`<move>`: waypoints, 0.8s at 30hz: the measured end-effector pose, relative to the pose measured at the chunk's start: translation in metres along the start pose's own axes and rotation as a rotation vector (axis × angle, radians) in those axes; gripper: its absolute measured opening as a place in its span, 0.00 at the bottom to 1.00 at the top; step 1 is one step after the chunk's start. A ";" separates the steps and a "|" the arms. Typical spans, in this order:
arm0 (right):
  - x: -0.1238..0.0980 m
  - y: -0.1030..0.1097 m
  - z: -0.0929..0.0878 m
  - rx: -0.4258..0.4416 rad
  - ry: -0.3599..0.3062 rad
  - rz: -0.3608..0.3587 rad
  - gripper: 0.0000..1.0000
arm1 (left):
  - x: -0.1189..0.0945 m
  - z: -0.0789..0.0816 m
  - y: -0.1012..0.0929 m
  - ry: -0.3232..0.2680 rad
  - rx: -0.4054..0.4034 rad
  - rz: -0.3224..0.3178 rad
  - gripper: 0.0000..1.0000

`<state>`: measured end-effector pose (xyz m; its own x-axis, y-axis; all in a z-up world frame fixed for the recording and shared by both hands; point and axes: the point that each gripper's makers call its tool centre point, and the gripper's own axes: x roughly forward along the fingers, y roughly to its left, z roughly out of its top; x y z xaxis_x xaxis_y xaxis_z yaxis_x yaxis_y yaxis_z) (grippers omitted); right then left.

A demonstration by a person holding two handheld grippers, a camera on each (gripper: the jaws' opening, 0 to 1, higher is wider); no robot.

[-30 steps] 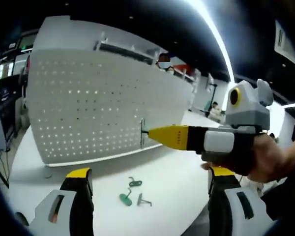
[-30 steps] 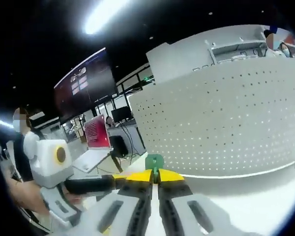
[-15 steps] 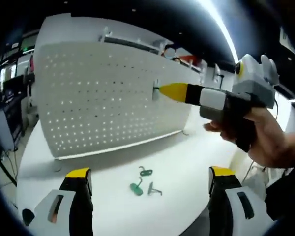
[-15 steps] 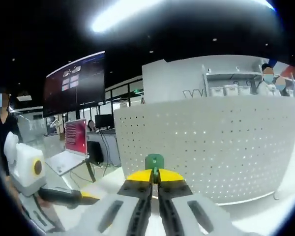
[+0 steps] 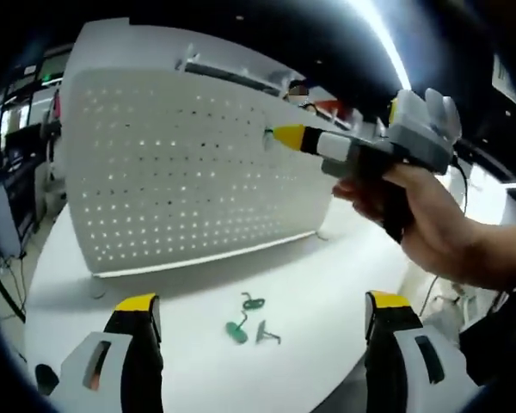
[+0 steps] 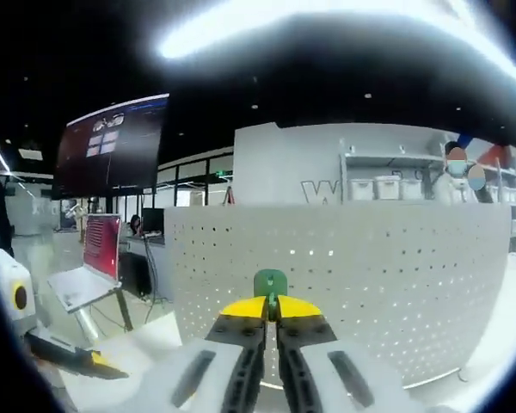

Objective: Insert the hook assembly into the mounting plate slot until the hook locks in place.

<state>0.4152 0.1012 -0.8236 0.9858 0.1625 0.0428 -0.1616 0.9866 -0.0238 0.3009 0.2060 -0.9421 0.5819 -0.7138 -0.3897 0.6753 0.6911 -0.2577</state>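
Note:
A white perforated mounting plate [image 5: 181,163] stands upright on the table and also spans the right gripper view [image 6: 370,275]. My right gripper [image 5: 284,136], held by a hand, reaches in from the right with its yellow tips at the plate's upper part. It is shut on a small green hook [image 5: 268,135], which touches or nearly touches the plate. In its own view the right gripper [image 6: 270,306] pinches that green hook [image 6: 270,282] upright in front of the holes. My left gripper [image 5: 261,301] hangs open above the table, holding nothing.
Two green hooks [image 5: 254,302] [image 5: 236,329] and a grey metal hook [image 5: 267,334] lie loose on the white table [image 5: 327,292] in front of the plate. A laptop [image 6: 86,275] and a large dark screen [image 6: 112,142] stand off to the left behind.
The right gripper has carried the green hook up from the plate's lower right to its upper part and closer to the surface. The left gripper stays open and about still.

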 end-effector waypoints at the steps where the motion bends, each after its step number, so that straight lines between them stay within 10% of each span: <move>1: 0.003 -0.002 0.002 -0.012 -0.002 -0.006 0.00 | 0.000 0.000 0.001 0.000 -0.002 0.001 1.00; 24: 0.067 -0.058 0.036 -0.042 -0.096 -0.176 0.00 | 0.003 -0.001 0.020 0.016 -0.034 0.017 1.00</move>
<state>0.4891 0.0554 -0.7837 0.9894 -0.0092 0.1447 0.0164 0.9987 -0.0490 0.3160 0.2176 -0.9492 0.5852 -0.7004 -0.4086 0.6497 0.7065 -0.2805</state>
